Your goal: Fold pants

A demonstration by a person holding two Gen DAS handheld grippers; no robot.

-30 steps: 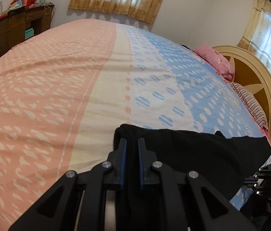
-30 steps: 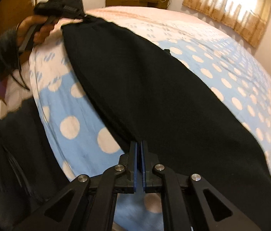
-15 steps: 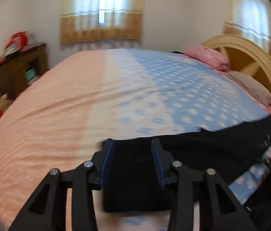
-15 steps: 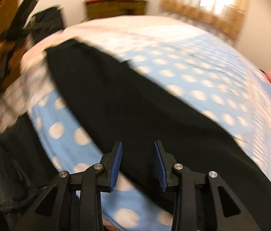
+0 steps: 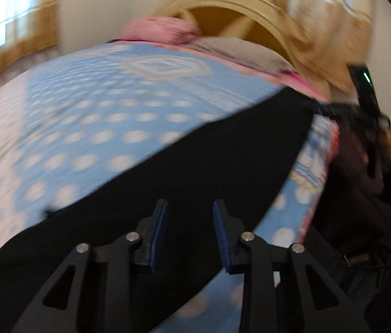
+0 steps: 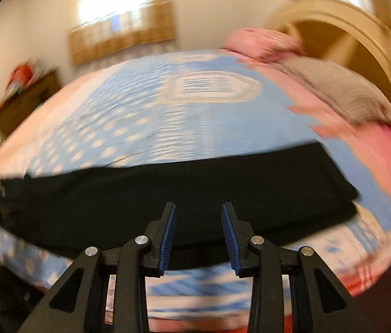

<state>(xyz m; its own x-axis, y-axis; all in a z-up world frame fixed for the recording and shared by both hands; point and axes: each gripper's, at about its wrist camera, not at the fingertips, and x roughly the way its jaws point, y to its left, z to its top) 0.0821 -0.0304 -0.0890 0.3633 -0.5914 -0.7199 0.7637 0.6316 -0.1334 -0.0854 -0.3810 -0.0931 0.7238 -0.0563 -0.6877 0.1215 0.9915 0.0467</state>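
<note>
Black pants [image 5: 195, 172] lie flat as a long band along the near edge of the bed; they also show in the right wrist view [image 6: 184, 188]. My left gripper [image 5: 190, 208] is open and empty, just above the pants. My right gripper [image 6: 198, 211] is open and empty above the band's near edge. The right gripper also shows at the pants' far end in the left wrist view [image 5: 362, 111]. Both views are motion-blurred.
The bed has a blue dotted and pink quilt [image 5: 98, 116]. A pink pillow [image 6: 262, 41] and a grey pillow [image 6: 334, 88] lie by the cream headboard [image 6: 362, 36]. A wooden dresser [image 6: 23, 100] stands far left. Curtained windows are behind.
Both grippers went from shut on the pants to open, letting them go. The pants now lie on the bed. Both cameras have swung toward the headboard.
</note>
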